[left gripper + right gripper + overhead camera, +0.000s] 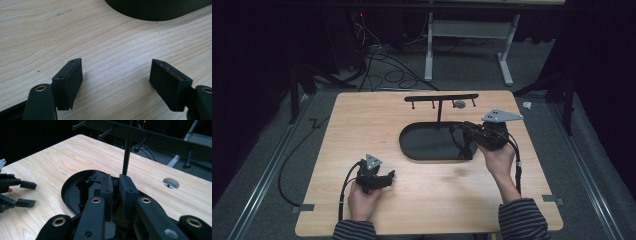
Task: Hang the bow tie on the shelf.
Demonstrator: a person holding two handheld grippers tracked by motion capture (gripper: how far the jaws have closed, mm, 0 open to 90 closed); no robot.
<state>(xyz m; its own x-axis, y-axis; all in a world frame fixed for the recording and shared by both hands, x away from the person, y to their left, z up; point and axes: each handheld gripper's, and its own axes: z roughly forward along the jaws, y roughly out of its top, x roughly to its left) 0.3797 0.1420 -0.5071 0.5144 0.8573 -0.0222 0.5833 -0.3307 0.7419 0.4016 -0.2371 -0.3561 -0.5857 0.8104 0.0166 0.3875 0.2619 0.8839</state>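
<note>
Step in hand: lifting a piece out of the tray for hanging, judged from the layout. The right gripper (pixel 468 129) sits over the right end of the black oval tray (pixel 412 150) on the wooden table (pixel 362 125). In the right gripper view its jaws stand almost together, closed, and they appear to pinch a thin part of the black looped item (pixel 460 142). That item hangs from the jaw tips, with its lower end down inside the tray near the right rim. What it is exactly cannot be made out, dark on dark. Behind the tray rises the peg rack (pixel 441 97), a thin post (pixel 126 157) carrying a crossbar with several short pegs, all bare. The left gripper (pixel 389 176) rests low on the table at the near left, well apart from the tray. Its jaws are spread wide with nothing between them, only bare wood visible in the left gripper view. Next move, as judged: raise the looped item clear of the tray rim, carry it up to the crossbar, and thread the loop over a peg before releasing. Risks: snagging on the post, and the grip on a thin part slipping.
</note>
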